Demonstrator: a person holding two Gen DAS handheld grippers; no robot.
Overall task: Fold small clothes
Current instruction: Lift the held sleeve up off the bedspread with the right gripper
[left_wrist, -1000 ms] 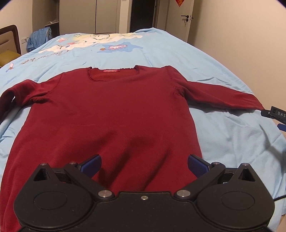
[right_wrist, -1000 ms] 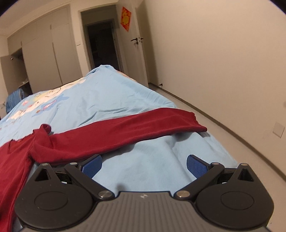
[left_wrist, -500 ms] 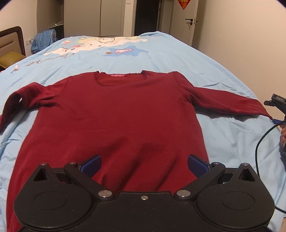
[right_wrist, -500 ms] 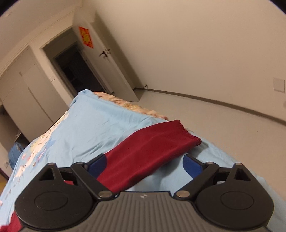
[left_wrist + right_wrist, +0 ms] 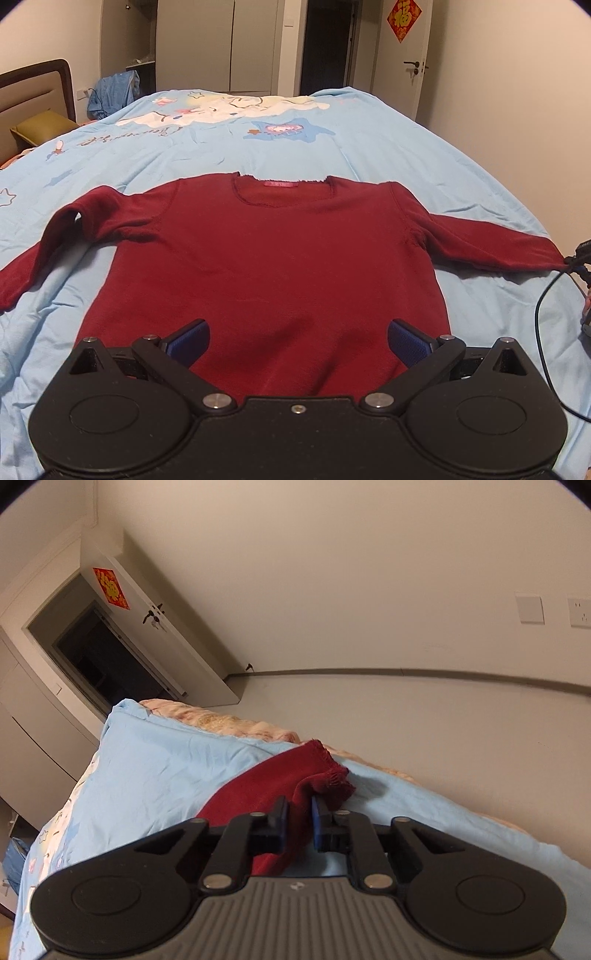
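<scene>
A dark red long-sleeved top (image 5: 273,258) lies flat on the light blue bedsheet (image 5: 258,147), neck away from me, both sleeves spread out. My left gripper (image 5: 297,338) hovers open over the hem with only cloth below it. My right gripper (image 5: 299,810) is at the end of the right sleeve (image 5: 295,775), its jaws closing on the bunched cuff, blue pads pressing the cloth. In the left wrist view that gripper (image 5: 578,258) shows at the far right edge, at the cuff.
The bed's right edge drops to bare floor (image 5: 406,709) beside a wall. A black cable (image 5: 543,314) trails over the sheet at the right. A headboard (image 5: 37,88) and a blue garment (image 5: 114,92) stand at the back left; a dark doorway (image 5: 325,44) lies beyond the bed.
My right gripper swung to the sleeve end, rolled over, and its jaws came together on the cuff. My left gripper rose and drew back a little, staying open.
</scene>
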